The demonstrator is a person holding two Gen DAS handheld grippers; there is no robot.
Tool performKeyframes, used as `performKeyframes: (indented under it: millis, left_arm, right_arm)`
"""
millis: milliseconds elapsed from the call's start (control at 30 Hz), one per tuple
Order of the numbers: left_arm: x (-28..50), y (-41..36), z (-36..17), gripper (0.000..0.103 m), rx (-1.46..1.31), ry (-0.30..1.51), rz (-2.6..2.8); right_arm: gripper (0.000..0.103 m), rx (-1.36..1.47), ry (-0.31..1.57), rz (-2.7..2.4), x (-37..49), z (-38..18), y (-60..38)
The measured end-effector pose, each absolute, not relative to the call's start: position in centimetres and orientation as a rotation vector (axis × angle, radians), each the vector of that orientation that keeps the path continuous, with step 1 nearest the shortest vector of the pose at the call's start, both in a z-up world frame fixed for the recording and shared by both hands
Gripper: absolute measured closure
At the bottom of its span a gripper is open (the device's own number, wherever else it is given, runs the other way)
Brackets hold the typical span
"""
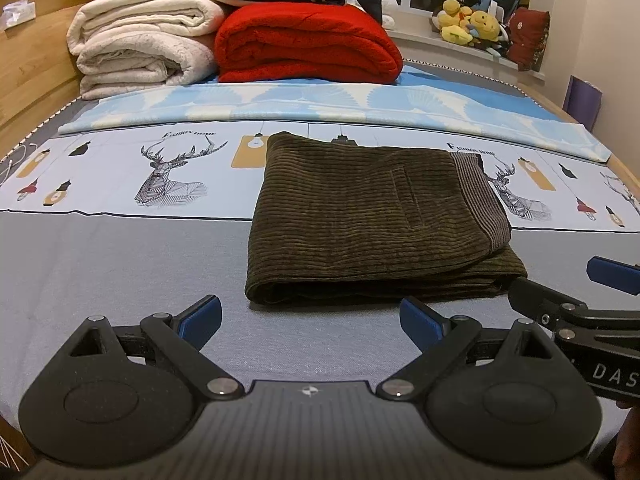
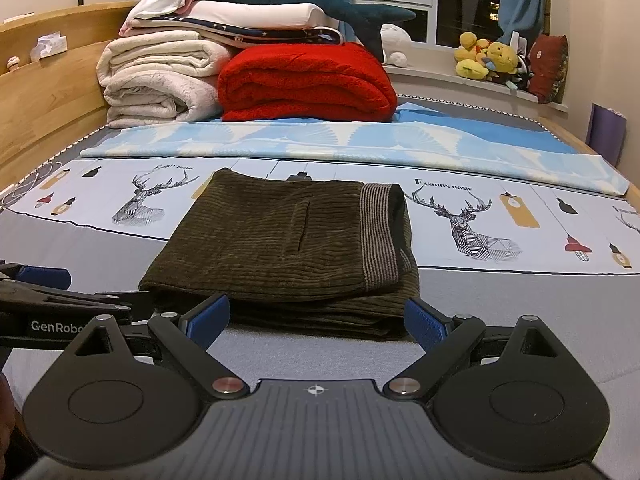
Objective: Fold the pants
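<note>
Dark olive corduroy pants [image 1: 368,216] lie folded in a flat rectangular stack on the bed, striped waistband lining turned up at the right end; the right wrist view shows the same pants [image 2: 280,248]. My left gripper [image 1: 310,318] is open, empty, just short of the stack's near edge and slightly left of it. My right gripper [image 2: 316,320] is open with its blue pads either side of the stack's near edge, nothing held. The right gripper's fingers [image 1: 540,300] show at the right of the left wrist view, by the pants' near right corner.
Folded cream blankets [image 1: 144,44] and a red blanket [image 1: 308,40] are stacked at the head of the bed, with a light blue sheet [image 1: 320,108] in front. A wooden headboard [image 1: 32,80] runs along the left. Plush toys [image 1: 472,24] sit on the windowsill.
</note>
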State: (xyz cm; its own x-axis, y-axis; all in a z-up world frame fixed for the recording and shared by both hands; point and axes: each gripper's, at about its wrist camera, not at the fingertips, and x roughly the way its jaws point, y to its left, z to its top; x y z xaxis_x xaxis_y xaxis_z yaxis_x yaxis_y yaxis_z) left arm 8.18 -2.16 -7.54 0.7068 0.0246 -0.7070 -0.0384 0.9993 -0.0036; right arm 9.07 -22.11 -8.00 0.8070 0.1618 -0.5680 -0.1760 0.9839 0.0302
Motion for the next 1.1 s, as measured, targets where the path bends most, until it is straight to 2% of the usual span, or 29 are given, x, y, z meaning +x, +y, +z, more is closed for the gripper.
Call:
performKeyframes:
  millis: [133,233,1100]
  left_arm:
    - [8.18,-2.23,-7.57,0.005,-0.014,0.784,0.032]
    - [8.16,-2.30,-7.58,0.001,-0.011,0.782,0.036]
    - [8.23,-2.44,-7.61,0.001,-0.012,0.781,0.034]
  right_arm:
    - [0.009,-0.026,0.606,0.182,9.09,-8.01,-22.07]
    - [0.009,-0.029,0.607,0.185,9.04,-8.10,-22.03]
    - [0.009,-0.029,0.607,0.187,9.01,-8.12,-22.05]
